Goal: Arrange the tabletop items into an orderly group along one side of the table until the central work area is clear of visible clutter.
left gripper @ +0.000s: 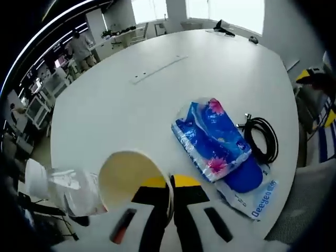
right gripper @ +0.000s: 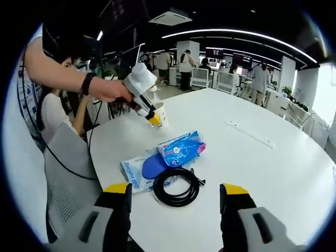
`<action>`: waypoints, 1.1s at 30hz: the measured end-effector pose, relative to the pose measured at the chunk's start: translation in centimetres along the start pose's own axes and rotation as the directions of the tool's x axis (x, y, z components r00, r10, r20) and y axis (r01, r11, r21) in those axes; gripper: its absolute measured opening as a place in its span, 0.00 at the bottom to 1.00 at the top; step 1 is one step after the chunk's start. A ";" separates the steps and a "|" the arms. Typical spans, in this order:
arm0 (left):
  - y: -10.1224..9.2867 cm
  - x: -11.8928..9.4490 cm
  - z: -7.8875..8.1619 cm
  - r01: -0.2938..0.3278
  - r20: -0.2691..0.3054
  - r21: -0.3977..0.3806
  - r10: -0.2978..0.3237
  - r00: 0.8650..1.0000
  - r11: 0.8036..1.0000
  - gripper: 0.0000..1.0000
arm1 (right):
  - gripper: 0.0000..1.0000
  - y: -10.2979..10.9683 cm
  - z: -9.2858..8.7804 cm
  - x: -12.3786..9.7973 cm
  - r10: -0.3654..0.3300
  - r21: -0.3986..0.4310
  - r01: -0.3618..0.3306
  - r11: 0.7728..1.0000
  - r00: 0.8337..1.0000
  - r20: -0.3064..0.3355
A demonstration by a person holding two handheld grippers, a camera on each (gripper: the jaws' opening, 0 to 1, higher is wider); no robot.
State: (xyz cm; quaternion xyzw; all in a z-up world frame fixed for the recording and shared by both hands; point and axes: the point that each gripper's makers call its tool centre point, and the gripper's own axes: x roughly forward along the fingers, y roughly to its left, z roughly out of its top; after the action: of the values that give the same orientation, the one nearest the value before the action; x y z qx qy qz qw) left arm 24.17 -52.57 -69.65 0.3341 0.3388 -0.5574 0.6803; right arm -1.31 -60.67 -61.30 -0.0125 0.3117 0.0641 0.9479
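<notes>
My left gripper [left gripper: 170, 185] is shut on the rim of a cream paper cup [left gripper: 126, 178], one jaw inside and one outside. In the right gripper view a hand holds this left gripper [right gripper: 153, 118] on the cup [right gripper: 161, 116] near the table's edge. A clear plastic bottle [left gripper: 71, 190] lies just left of the cup. A blue flowered tissue pack [left gripper: 210, 137] rests partly on a blue insole in a clear printed bag [left gripper: 249, 184], with a coiled black cable [left gripper: 261, 139] beside them. My right gripper [right gripper: 176, 191] is open, above the cable [right gripper: 176, 186].
The white table [left gripper: 157, 110] stretches away bare, with a narrow cable slot [left gripper: 157, 69] and small dark items [left gripper: 223, 29] at its far end. A grey chair [right gripper: 65, 173] stands at the near edge. A seated person [right gripper: 58, 113] and office desks lie beyond.
</notes>
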 end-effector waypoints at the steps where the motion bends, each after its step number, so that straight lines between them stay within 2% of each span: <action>1: 0.1 0.2 0.1 0.001 0.000 -0.006 -0.001 1.000 1.000 0.00 | 0.70 0.0 0.0 0.0 -0.002 0.006 0.002 1.000 1.000 0.001; 8: 1.2 1.5 -0.1 -0.008 -0.040 -0.009 0.007 0.999 1.000 0.00 | 0.69 0.2 -0.2 0.1 0.003 0.021 -0.003 1.000 1.000 -0.003; 23: 1.9 2.7 -0.8 -0.003 -0.093 -0.011 0.002 0.996 1.000 0.00 | 0.69 0.0 -0.9 -0.2 -0.005 0.035 0.006 0.999 1.000 -0.015; 33: 2.1 2.7 -0.4 0.004 -0.080 -0.023 -0.005 0.997 1.000 0.02 | 0.69 -0.3 -1.0 -0.3 -0.009 0.040 0.010 0.999 1.000 -0.017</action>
State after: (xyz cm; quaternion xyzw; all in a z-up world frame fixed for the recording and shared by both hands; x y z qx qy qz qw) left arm 26.57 -53.30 -71.96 0.3475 0.3729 -0.5412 0.6688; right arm -2.14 -61.03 -61.95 0.0044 0.3208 0.0531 0.9456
